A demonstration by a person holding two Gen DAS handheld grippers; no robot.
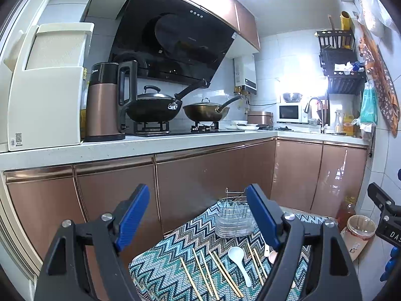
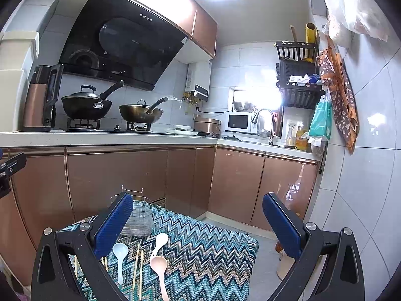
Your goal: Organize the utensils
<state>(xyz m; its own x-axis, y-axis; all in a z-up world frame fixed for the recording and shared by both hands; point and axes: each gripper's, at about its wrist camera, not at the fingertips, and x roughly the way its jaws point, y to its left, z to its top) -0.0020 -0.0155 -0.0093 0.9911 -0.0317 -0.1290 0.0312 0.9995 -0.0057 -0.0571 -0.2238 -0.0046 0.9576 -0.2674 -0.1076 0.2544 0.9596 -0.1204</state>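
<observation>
A small table under a zigzag cloth (image 1: pixel 175 255) (image 2: pixel 213 250) holds the utensils. Several wooden chopsticks (image 1: pixel 210 273) (image 2: pixel 136 268) lie loose on it beside a pale blue spoon (image 1: pixel 238 258) (image 2: pixel 119 258), a white spoon (image 2: pixel 159 244) and a pink spoon (image 2: pixel 159 273). At the table's far edge stands an empty wire utensil holder (image 1: pixel 234 215) (image 2: pixel 139 215) in a clear base. My left gripper (image 1: pixel 198 218) hovers open above the chopsticks, holding nothing. Over the spoons my right gripper (image 2: pixel 198 225) is also open and empty.
Copper-coloured cabinets (image 1: pixel 200 180) run close behind the table under a white counter (image 1: pixel 140 145) with a kettle (image 1: pixel 105 105) and two woks. A lidded jar (image 1: pixel 358 228) and a bottle (image 1: pixel 347 208) stand on the floor to the right, near the tiled wall (image 2: pixel 363 175).
</observation>
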